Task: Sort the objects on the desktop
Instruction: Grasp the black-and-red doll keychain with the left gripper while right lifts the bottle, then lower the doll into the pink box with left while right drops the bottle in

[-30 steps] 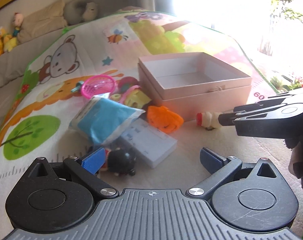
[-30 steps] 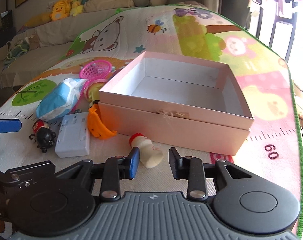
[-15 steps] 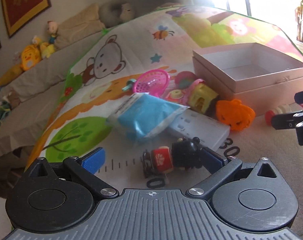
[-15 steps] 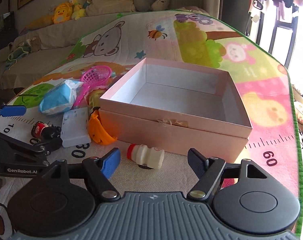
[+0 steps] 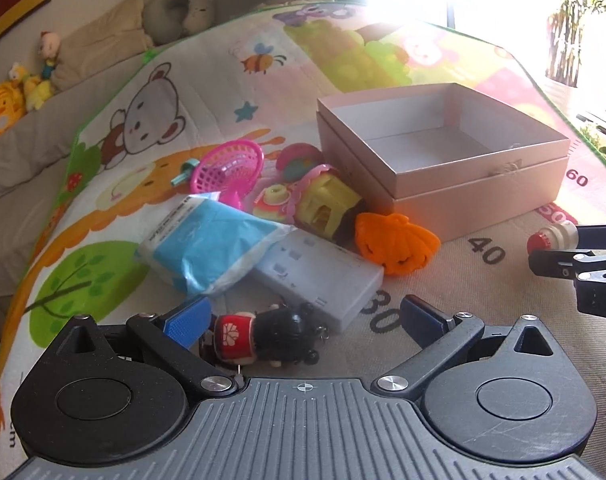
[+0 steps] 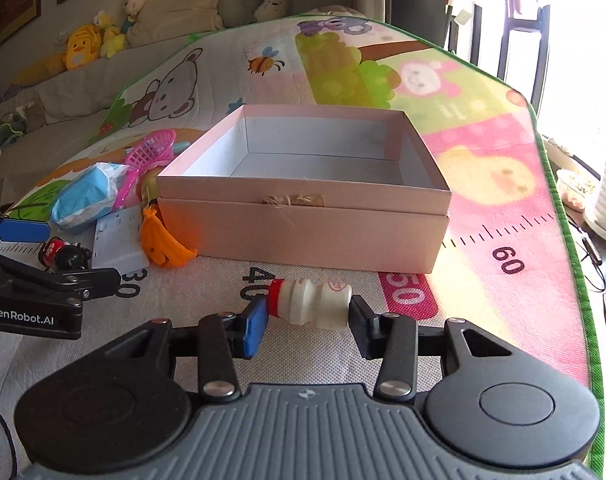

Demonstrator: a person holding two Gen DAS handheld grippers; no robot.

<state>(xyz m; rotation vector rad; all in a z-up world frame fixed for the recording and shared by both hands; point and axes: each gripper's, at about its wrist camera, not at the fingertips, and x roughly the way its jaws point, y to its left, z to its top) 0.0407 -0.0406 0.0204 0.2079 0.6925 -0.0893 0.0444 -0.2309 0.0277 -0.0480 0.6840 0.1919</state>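
Note:
My right gripper (image 6: pixel 308 320) is shut on a small white bottle with a red cap (image 6: pixel 309 302), gripped end to end, just in front of the open pink box (image 6: pixel 303 216). The bottle also shows in the left wrist view (image 5: pixel 551 237). My left gripper (image 5: pixel 303 318) is open, with a small black and red doll (image 5: pixel 263 338) lying between its fingers, close to the left finger. The doll also shows in the right wrist view (image 6: pixel 65 254). The pink box (image 5: pixel 443 184) is empty.
Left of the box lies a pile: an orange pumpkin toy (image 5: pixel 395 242), a grey flat case (image 5: pixel 323 276), a blue and white packet (image 5: pixel 207 248), a pink toy basket (image 5: pixel 231 166) and a yellow toy (image 5: pixel 327 206). All rest on a printed play mat (image 6: pixel 503 168).
My right gripper has closed on the white bottle, end to end. My left gripper has shifted so the doll sits toward its left finger, still open.

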